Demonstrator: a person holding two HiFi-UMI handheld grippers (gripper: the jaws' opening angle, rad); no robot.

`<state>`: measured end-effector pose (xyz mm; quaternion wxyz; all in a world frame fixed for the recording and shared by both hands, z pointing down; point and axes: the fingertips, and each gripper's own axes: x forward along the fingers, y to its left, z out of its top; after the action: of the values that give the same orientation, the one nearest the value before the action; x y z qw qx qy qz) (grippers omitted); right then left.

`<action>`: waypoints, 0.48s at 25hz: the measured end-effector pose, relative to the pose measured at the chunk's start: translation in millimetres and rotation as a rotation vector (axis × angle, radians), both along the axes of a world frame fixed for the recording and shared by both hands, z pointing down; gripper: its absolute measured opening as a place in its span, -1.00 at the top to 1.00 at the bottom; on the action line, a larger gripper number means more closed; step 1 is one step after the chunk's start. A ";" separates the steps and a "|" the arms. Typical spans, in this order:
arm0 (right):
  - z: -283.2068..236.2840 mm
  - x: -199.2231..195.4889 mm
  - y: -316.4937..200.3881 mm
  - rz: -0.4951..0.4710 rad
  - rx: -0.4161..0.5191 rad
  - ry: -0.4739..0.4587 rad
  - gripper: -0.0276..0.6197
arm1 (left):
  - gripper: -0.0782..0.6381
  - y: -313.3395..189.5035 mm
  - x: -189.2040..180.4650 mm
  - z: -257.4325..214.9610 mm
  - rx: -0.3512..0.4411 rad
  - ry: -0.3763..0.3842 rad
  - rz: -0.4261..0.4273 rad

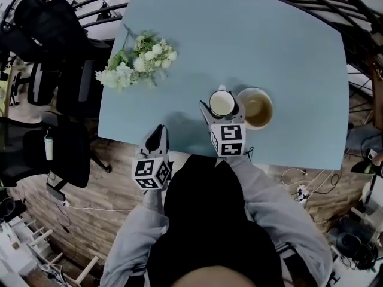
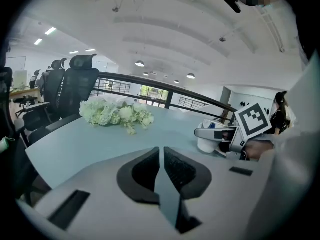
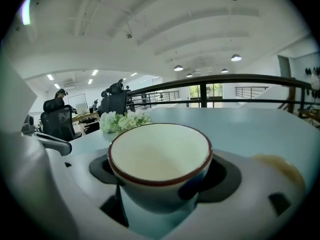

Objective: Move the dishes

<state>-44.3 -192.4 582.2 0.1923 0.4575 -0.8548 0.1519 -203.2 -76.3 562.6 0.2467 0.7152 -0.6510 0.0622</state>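
right tongs point(image 1: 222, 107) clamped on a white cup point(image 3: 160, 159) with a dark red rim, pads against both its sides. cup looks empty. it sits at the near middle of the blue surface point(image 1: 269, 34), just left of a tan bowl point(image 1: 256, 107); whether it rests on the surface or hangs above it, cannot tell. left tongs point(image 1: 158, 135) clenched with nothing between, at the near edge, apart from the cup. flowers point(image 1: 136, 61) lie far left.
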 end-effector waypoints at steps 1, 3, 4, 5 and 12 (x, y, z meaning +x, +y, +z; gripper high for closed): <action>3.5 -0.6 -0.9 0.003 -0.001 0.005 -0.40 | 0.67 0.9 -0.3 2.1 -0.006 0.001 -0.002; 10.3 -1.9 -2.9 0.009 -0.005 0.017 -0.40 | 0.67 1.8 -1.4 5.5 -0.015 0.001 -0.004; 13.4 -2.4 -3.9 0.012 -0.007 0.023 -0.40 | 0.67 2.0 -2.2 6.6 -0.018 0.001 -0.006; 15.7 -2.7 -4.9 0.013 -0.007 0.028 -0.40 | 0.67 2.1 -3.1 7.3 -0.020 0.001 -0.008; 12.8 -7.9 -6.2 0.021 0.032 0.061 -0.40 | 0.67 1.1 -3.8 12.6 -0.031 0.004 -0.007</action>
<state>-52.1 -198.6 595.1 0.2094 0.4740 -0.8459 0.1260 -206.9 -75.2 575.2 0.2595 0.7090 -0.6519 0.0700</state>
